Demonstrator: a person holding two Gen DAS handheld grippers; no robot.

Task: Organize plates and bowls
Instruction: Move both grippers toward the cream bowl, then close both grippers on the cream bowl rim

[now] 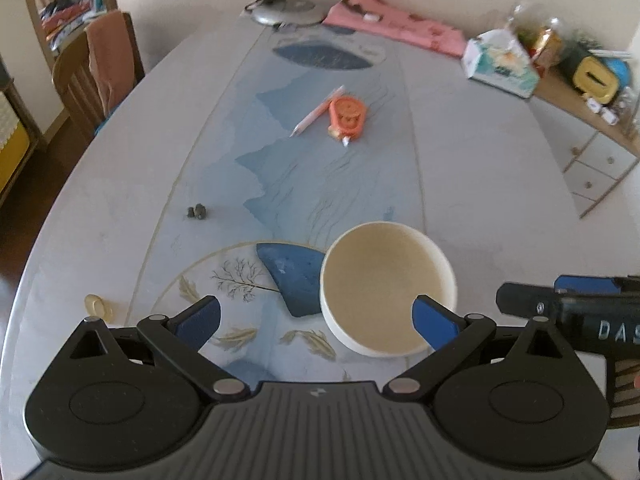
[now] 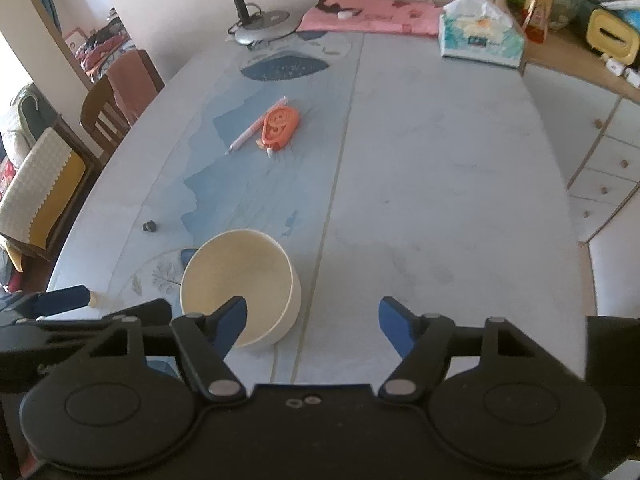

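A cream bowl (image 1: pixel 386 286) stands upright and empty on the patterned table near its front edge; it also shows in the right wrist view (image 2: pixel 240 284). My left gripper (image 1: pixel 316 320) is open, and its right finger overlaps the bowl's near right rim. My right gripper (image 2: pixel 312 320) is open, and its left finger overlaps the bowl's near rim. Neither holds anything. The right gripper shows at the right edge of the left wrist view (image 1: pixel 560 304). No plate is in view.
An orange correction-tape dispenser (image 1: pixel 347 115) and a pink pen (image 1: pixel 318 111) lie mid-table. A lamp base (image 1: pixel 286 12), pink cloth (image 1: pixel 396 24) and tissue box (image 1: pixel 500 62) sit at the far end. A small dark object (image 1: pixel 197 212) lies left. A chair (image 1: pixel 100 68) stands left, a cabinet (image 1: pixel 592 152) right.
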